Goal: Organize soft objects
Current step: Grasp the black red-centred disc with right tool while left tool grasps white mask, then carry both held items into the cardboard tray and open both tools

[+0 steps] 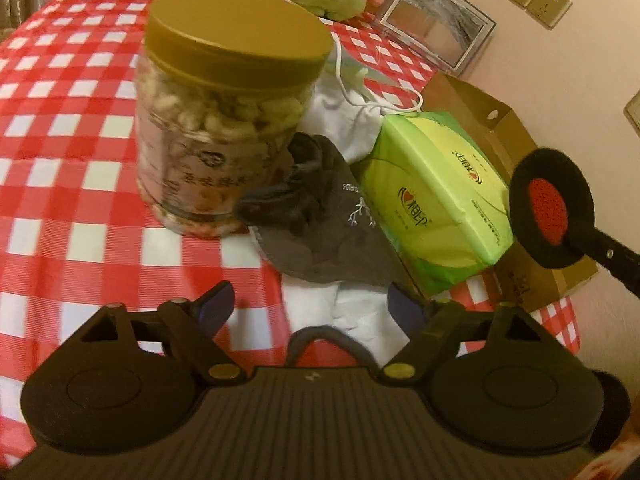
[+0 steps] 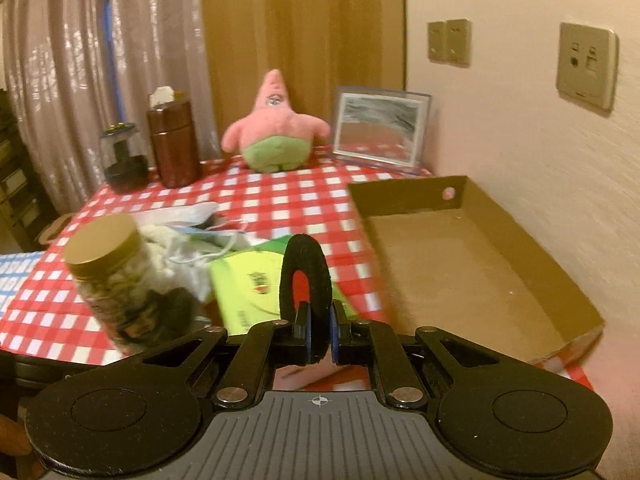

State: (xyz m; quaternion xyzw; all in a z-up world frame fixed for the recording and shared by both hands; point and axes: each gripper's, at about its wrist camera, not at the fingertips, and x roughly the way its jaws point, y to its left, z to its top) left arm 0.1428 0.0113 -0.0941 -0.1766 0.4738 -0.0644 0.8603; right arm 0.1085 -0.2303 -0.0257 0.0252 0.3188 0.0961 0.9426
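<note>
On the red-checked tablecloth [image 1: 60,128], reading from the left, a clear jar [image 1: 224,120] with a gold lid stands upright; it is rigid and not part of the soft sorting. Just right of it lies a crumpled dark grey cloth [image 1: 320,232], touching the jar's base and overlapping a white drawstring bag [image 1: 348,120] behind it. The left gripper [image 1: 308,308] hovers above this pile with its jaws apart and nothing between them. The grey cloth looks limp and light, so a pinch on a raised fold near its middle should lift it, though it may drag the bag's cord along. Next comes a green tissue pack [image 1: 436,200], squashy but slick in its wrapper, best taken across its narrow sides. Furthest right, the right gripper [image 2: 320,332] is clamped on a black-and-red felt pad [image 2: 306,280], thin and floppy, held edge-on near the open cardboard tray [image 2: 520,248], which looks empty.
</note>
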